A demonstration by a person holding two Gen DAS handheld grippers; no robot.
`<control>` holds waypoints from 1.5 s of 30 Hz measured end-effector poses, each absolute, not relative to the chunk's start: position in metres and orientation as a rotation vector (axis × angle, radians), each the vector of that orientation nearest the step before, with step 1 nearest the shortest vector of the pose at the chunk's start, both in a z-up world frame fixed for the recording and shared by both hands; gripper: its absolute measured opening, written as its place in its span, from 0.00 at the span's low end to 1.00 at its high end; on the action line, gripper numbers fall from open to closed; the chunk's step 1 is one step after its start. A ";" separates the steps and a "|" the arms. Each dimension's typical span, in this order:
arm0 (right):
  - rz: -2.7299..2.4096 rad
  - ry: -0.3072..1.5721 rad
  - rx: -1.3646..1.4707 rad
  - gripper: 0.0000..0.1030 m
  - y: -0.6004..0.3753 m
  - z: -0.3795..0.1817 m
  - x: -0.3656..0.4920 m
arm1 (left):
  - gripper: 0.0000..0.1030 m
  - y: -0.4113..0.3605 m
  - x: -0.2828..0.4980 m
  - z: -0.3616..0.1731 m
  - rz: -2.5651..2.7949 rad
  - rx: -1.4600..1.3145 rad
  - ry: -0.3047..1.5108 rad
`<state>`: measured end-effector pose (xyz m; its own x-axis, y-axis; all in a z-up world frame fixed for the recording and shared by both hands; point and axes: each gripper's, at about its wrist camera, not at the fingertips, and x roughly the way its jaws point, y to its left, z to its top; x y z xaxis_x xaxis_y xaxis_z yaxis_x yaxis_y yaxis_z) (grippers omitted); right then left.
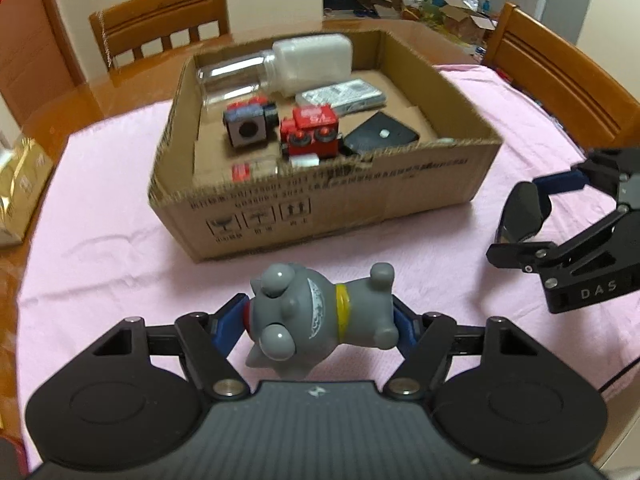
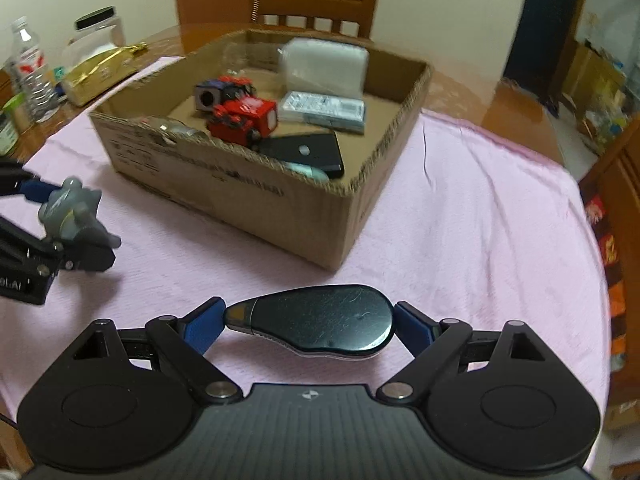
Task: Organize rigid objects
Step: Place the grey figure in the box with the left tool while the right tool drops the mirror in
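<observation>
My left gripper (image 1: pixel 320 320) is shut on a grey toy cat (image 1: pixel 316 316) with a yellow collar, held sideways above the pink cloth in front of the cardboard box (image 1: pixel 320 200). My right gripper (image 2: pixel 310 322) is shut on a black teardrop-shaped object (image 2: pixel 316 320), also in front of the box (image 2: pixel 256 196). In the left wrist view the right gripper (image 1: pixel 536 216) and the black object (image 1: pixel 520 212) show at the right. In the right wrist view the left gripper (image 2: pixel 60 212) with the cat (image 2: pixel 74 212) shows at the left. The box holds red toy robots (image 1: pixel 310 132), a clear jar (image 1: pixel 232 76), a white container (image 1: pixel 312 60) and a black flat case (image 1: pixel 380 134).
A pink cloth (image 1: pixel 100 220) covers the round wooden table. A gold box (image 2: pixel 100 72), a plastic bottle (image 2: pixel 30 72) and a black-lidded jar (image 2: pixel 98 26) stand at the table's left. Wooden chairs (image 1: pixel 160 20) stand behind and to the right (image 1: pixel 560 64).
</observation>
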<state>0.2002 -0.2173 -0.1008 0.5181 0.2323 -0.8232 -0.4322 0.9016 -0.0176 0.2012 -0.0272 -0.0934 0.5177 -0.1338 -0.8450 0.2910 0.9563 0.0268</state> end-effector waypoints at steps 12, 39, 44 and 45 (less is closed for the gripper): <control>0.554 0.832 -0.256 0.90 -0.210 -0.013 0.223 | 0.70 -0.013 0.204 -0.037 -0.266 0.187 0.957; 0.466 0.894 -0.222 1.00 -0.185 -0.040 0.316 | 0.95 -0.008 0.315 -0.039 -0.115 0.154 0.811; 0.342 0.947 -0.218 1.00 -0.185 -0.027 0.311 | 0.95 -0.009 0.304 -0.018 -0.084 0.145 0.810; 0.305 0.967 -0.217 1.00 -0.185 -0.024 0.309 | 0.95 -0.010 0.301 -0.014 -0.078 0.144 0.820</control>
<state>0.3089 -0.1847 -0.0238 0.5300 0.1575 -0.8332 -0.3489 0.9361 -0.0450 0.3006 -0.0099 -0.0143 0.6802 -0.0137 -0.7329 0.1253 0.9873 0.0979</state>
